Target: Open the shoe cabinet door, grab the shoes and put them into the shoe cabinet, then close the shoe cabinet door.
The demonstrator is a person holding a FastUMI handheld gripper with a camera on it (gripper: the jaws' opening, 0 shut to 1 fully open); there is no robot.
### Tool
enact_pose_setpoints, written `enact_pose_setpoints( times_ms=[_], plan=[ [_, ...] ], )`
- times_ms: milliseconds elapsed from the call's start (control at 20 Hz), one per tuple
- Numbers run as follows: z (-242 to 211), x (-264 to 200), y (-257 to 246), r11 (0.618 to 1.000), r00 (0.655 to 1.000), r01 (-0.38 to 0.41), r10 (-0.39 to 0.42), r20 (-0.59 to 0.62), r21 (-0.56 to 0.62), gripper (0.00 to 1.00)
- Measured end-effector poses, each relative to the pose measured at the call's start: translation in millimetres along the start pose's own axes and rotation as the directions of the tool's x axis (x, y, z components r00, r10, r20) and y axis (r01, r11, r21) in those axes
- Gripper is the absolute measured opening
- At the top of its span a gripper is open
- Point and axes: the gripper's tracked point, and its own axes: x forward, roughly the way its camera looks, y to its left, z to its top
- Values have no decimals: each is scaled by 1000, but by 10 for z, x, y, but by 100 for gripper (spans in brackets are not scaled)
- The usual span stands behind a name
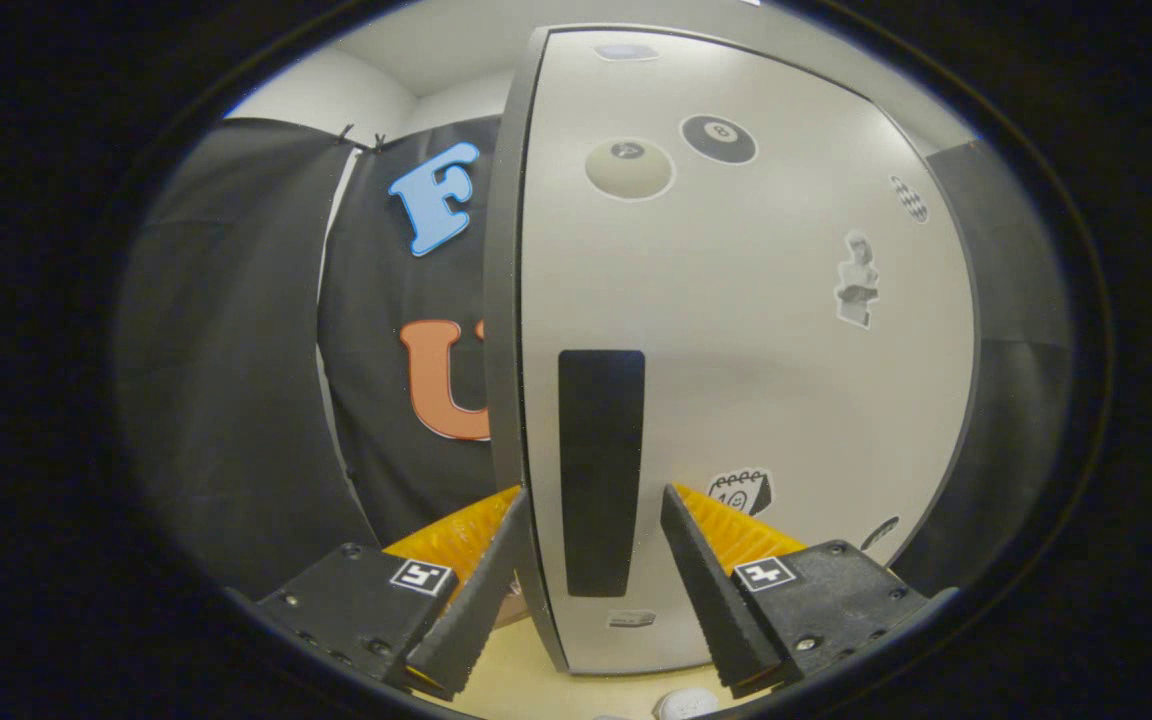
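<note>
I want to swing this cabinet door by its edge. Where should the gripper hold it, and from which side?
Grip the door's free vertical edge, beside the dark recessed handle, coming straight on. The open gripper already straddles that thin edge, one finger behind the door, one in front, so closing should pinch it.

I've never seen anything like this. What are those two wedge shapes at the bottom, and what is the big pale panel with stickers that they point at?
The picture comes from a camera riding on a hand-held grasping tool that a person carries; there is no robot arm. The two wedges are the tool's fingers, seen from behind, and they stand open. The pale panel is the shoe cabinet door, decorated with stickers. The dark upright strip on it, probably the handle or grip recess, lies between the fingers, and the door's edge runs just beside the left finger. Nothing is clamped yet. The fingers sit above a light wooden surface, where a small white object peeks in, too cut off to identify.
</note>
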Motion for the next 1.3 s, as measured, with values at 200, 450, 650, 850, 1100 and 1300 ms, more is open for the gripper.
enact_pose_setpoints(
  times_ms=[200, 450, 650, 850, 1100, 1300],
  plan=[
    [6, 13, -34, 1000, 1000, 22, -22, 6, 18, 59],
    [-23, 3, -54, 1000, 1000, -11, 11, -16, 7, 35],
    [-48, -125, -54, 999, 999, -49, 49, -21, 20, 27],
    [-80, -362, -79, 994, 994, -107, 108, -28, 20, 24],
    [-83, -820, -125, 982, 982, -187, 187, -22, 17, 22],
    [-107, -1122, -271, 970, 970, -240, 240, -19, 28, 21]
  ],
)
